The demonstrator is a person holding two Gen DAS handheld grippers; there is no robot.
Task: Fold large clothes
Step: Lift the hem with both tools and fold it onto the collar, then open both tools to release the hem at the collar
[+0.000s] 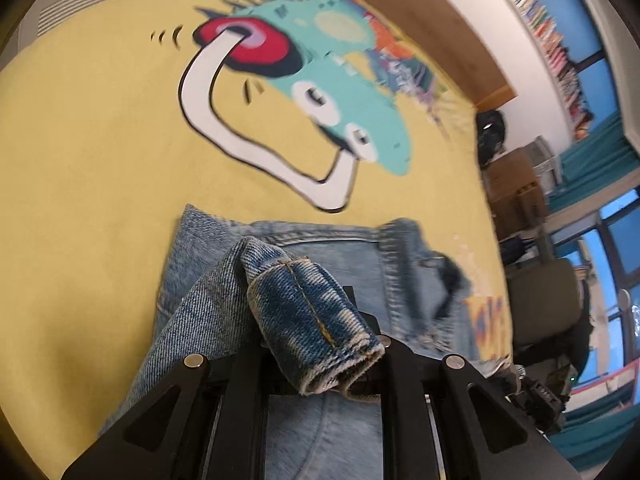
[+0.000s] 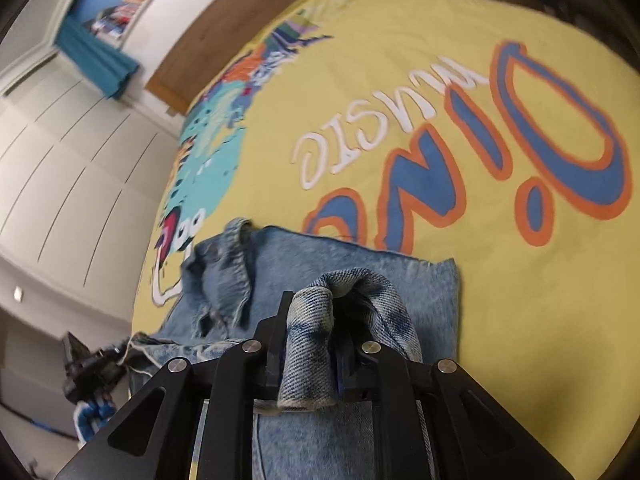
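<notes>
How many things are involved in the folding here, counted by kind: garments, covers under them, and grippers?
Garments: 1, the light blue denim jeans
Covers: 1, the yellow printed bed cover
Grippers: 2, the left gripper and the right gripper, each shut on a denim fold
Total: 4

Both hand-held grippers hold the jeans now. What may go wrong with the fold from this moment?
1. The left hand-held gripper pinches only a thick rolled hem of the jeans; it may slip out.
2. The right hand-held gripper also holds a bunched hem, so the two corners may land unevenly.
3. The frayed waist edge already lies crumpled, and folding over it may trap wrinkles. The yellow blanket may also drag along.
</notes>
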